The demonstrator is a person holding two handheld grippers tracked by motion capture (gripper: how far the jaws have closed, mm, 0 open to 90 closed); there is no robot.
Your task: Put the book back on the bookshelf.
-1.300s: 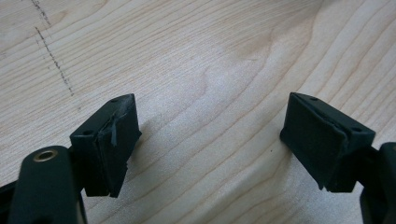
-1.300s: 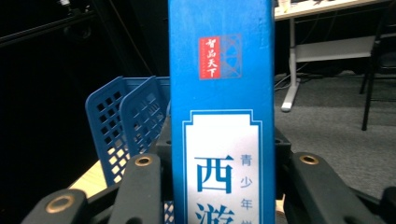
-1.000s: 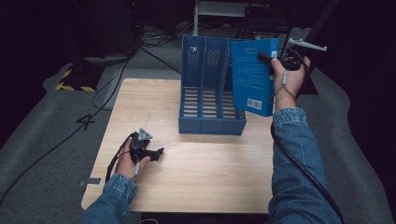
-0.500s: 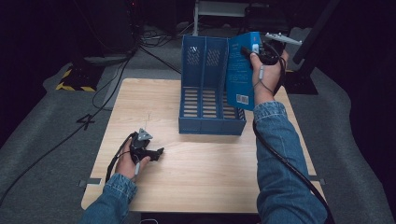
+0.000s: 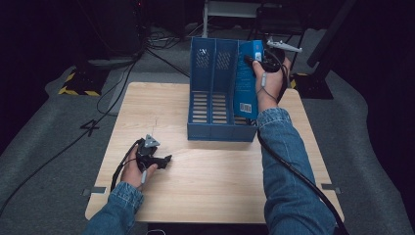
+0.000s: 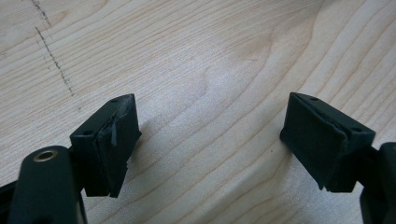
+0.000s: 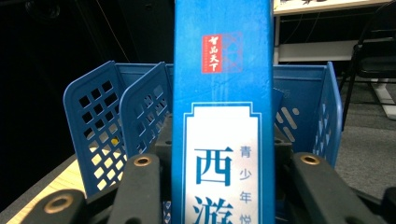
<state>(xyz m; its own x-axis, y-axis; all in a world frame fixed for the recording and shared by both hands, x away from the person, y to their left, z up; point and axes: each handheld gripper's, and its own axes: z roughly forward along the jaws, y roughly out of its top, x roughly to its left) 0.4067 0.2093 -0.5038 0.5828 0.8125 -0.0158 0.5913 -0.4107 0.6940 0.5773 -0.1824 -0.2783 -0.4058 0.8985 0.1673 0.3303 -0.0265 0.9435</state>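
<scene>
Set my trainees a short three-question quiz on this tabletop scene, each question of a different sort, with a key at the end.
1. True or false: the right hand-held gripper is shut on the blue book.
2. The left hand-held gripper is: A) open above bare wood, B) holding the book, C) inside the file rack.
3. What blue thing stands on the table beside the book?

Key: 1 true. 2 A. 3 the blue file rack.
</scene>
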